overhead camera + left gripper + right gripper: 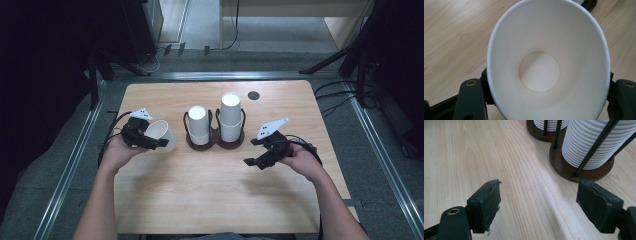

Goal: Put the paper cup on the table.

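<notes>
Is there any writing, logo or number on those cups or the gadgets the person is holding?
None can be read.
The cup in the left gripper is plain white inside and out.
The two cup stacks in the holder show plain ribbed rims, no print.
The right gripper and the table bear no label that can be seen.

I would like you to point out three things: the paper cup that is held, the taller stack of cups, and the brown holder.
paper cup (539,72), left gripper view, on its inner bottom.
taller stack of cups (230,120), high view, on its side wall.
brown holder (564,168), right gripper view, on its wooden base.
</notes>
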Demonstrator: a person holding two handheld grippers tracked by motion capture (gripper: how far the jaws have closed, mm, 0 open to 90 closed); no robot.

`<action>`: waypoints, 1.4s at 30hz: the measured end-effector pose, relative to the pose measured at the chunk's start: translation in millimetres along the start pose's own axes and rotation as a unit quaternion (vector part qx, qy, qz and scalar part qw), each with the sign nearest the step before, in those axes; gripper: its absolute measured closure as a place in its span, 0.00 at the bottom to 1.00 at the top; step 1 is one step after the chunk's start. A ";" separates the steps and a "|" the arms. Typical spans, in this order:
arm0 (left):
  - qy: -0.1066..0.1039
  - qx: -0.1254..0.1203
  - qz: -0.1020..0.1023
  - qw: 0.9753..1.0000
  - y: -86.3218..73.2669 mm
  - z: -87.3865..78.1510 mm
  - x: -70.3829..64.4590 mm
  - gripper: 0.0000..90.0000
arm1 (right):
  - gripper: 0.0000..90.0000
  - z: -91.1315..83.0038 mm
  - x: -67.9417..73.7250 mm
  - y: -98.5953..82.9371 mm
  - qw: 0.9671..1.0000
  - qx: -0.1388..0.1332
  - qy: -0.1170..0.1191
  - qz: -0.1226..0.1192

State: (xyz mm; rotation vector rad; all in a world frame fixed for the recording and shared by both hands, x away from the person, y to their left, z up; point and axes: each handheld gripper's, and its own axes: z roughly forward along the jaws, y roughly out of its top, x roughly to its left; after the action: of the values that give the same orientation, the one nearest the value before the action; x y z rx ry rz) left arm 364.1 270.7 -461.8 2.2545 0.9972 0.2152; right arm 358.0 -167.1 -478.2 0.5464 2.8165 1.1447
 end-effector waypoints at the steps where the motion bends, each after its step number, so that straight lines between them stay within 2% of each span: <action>1: 0.005 0.002 -0.004 1.000 -0.7 0.0 2.3 0.34 | 0.22 0.0 0.2 -0.2 1.000 0.001 -0.001 0.000; 4: 0.009 -0.003 -0.011 1.000 -1.8 -1.2 8.0 0.33 | 0.22 0.2 1.0 -1.4 1.000 0.003 -0.002 0.000; 8: 0.033 -0.002 -0.032 0.999 -2.5 -1.3 17.4 0.33 | 0.22 0.2 1.5 -3.5 1.000 0.006 -0.002 0.002; 12: 0.054 0.010 -0.049 0.997 -4.1 2.1 26.8 0.33 | 0.22 0.1 1.9 -5.2 1.000 0.007 -0.005 0.003; 16: 0.062 0.008 -0.052 0.997 -5.4 6.4 31.6 0.32 | 0.22 -0.3 2.5 -7.3 1.000 0.009 -0.007 0.006; 25: 0.089 0.025 -0.058 0.994 -4.3 17.0 34.2 0.31 | 0.22 2.7 2.6 -9.4 1.000 0.018 -0.009 0.007; 38: 0.090 0.042 -0.059 0.993 -6.7 25.3 32.6 0.28 | 0.22 3.8 4.3 -9.3 1.000 0.023 -0.007 -0.002; 42: 0.087 0.036 -0.065 0.993 -6.7 24.5 33.5 0.26 | 0.22 3.6 4.8 -9.0 1.000 0.024 -0.007 -0.003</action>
State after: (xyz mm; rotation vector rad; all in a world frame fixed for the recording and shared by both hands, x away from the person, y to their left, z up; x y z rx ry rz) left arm 392.9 285.5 -488.5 2.2549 1.2580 0.3278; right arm 351.5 -169.0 -486.6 0.5455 2.8383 1.0698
